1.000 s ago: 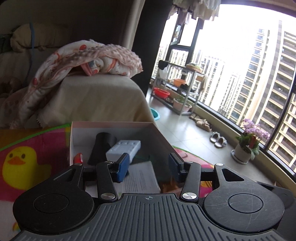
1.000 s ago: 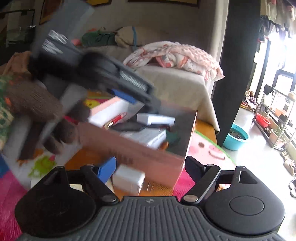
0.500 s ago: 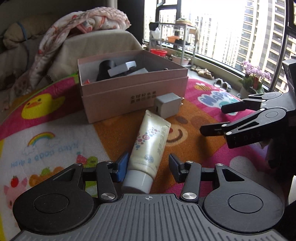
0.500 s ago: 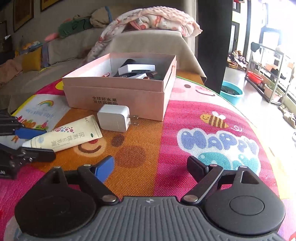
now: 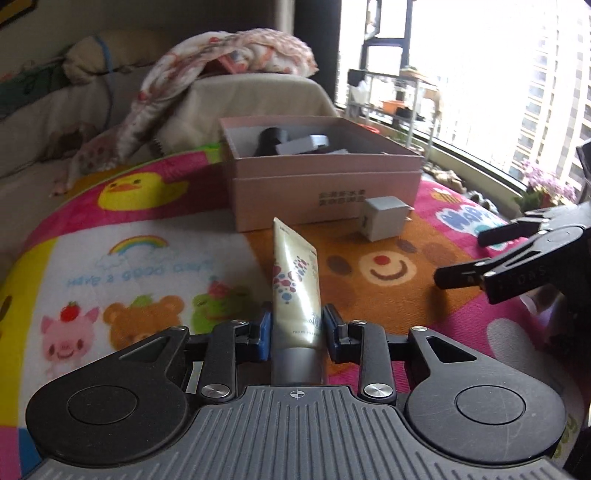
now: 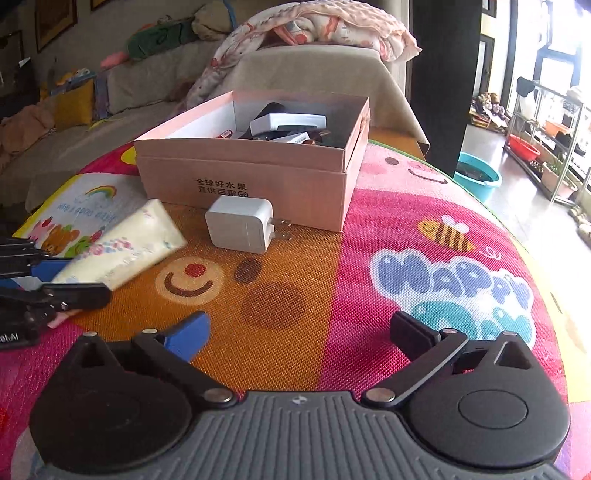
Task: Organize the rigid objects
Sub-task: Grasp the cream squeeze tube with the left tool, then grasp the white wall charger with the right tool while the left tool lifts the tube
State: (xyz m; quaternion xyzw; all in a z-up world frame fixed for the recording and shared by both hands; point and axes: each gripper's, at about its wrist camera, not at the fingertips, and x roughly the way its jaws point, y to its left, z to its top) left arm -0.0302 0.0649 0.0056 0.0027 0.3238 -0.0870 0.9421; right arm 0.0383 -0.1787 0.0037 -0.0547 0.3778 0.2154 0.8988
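While the left gripper (image 5: pixel 295 326) has just been closing, its blue pads now press on both sides of the cream tube (image 5: pixel 295 284) near the grey cap end, so this claw is clenched on the tube. Seen from the left wrist, the tube lies on the play mat (image 5: pixel 147 258) and points toward 12 o'clock, its crimped end just short of the pink box (image 5: pixel 325 184). From the tube, the white charger (image 5: pixel 382 218) sits at about 1 o'clock, just beside the front wall of the box, prongs facing right. Inside the open box lie a black object, a white flat item and other small things, too crowded to name. At 3 o'clock in this view the right gripper (image 5: pixel 476 254) appears, fingers spread.

Seen from the right wrist, the right gripper (image 6: pixel 299 332) has just been opening; its jaws stand wide, released, with only bare mat between them. From this gripper the charger (image 6: pixel 240 225) lies at 11 o'clock, the box (image 6: pixel 251 173) behind it at 12 o'clock, and the tube (image 6: pixel 125 247) at 10 o'clock, blurred, its near end between the left gripper's fingers (image 6: pixel 74 295) at 9 o'clock. Behind the mat stand a sofa (image 6: pixel 147 81) with a blanket (image 6: pixel 317 26) draped on it.
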